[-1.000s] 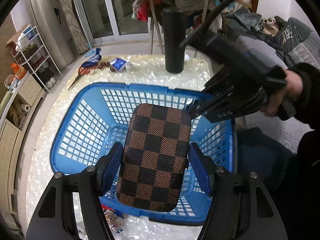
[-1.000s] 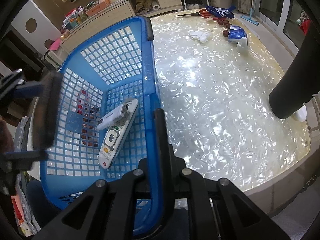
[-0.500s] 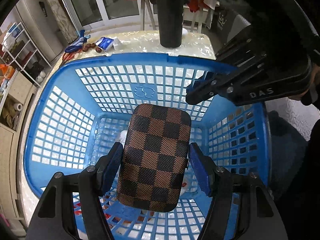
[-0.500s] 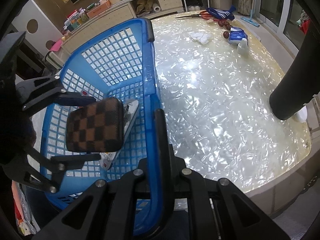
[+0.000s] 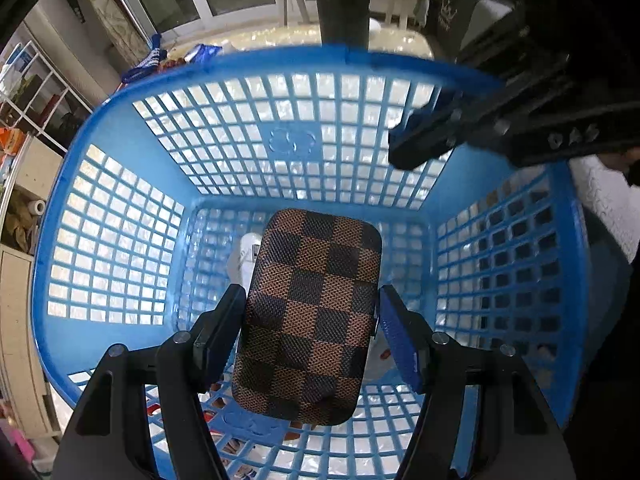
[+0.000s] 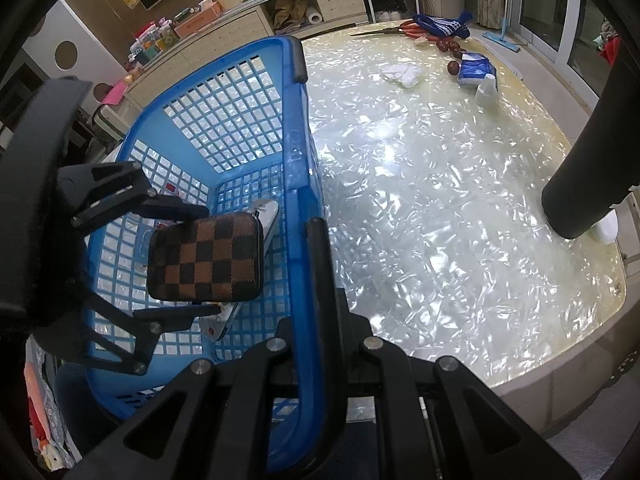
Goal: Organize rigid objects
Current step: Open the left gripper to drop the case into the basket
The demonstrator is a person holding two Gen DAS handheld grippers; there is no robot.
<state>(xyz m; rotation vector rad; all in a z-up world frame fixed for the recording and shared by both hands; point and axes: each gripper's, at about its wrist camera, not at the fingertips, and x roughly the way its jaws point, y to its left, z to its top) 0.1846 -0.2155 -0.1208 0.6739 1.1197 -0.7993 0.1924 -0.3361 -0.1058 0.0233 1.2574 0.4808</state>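
Note:
My left gripper (image 5: 310,314) is shut on a brown checkered case (image 5: 308,312) and holds it low inside the blue plastic basket (image 5: 120,208). The case also shows in the right wrist view (image 6: 206,263), above a white remote control (image 6: 266,216) lying on the basket floor. Part of the remote shows under the case in the left wrist view (image 5: 248,256). My right gripper (image 6: 310,240) is shut on the basket's near rim (image 6: 300,168). It shows at the upper right of the left wrist view (image 5: 432,140).
The basket stands on a shiny pearl-patterned table (image 6: 440,184). A tall black cylinder (image 6: 592,168) stands at the table's right. A blue tissue packet (image 6: 474,68), white cloth (image 6: 402,74), scissors (image 6: 384,32) and red fruits lie at the far end. Cabinets line the far wall.
My left gripper has carried the checkered case from above the basket rim down into the basket, over the remote. The right gripper has kept its hold on the rim.

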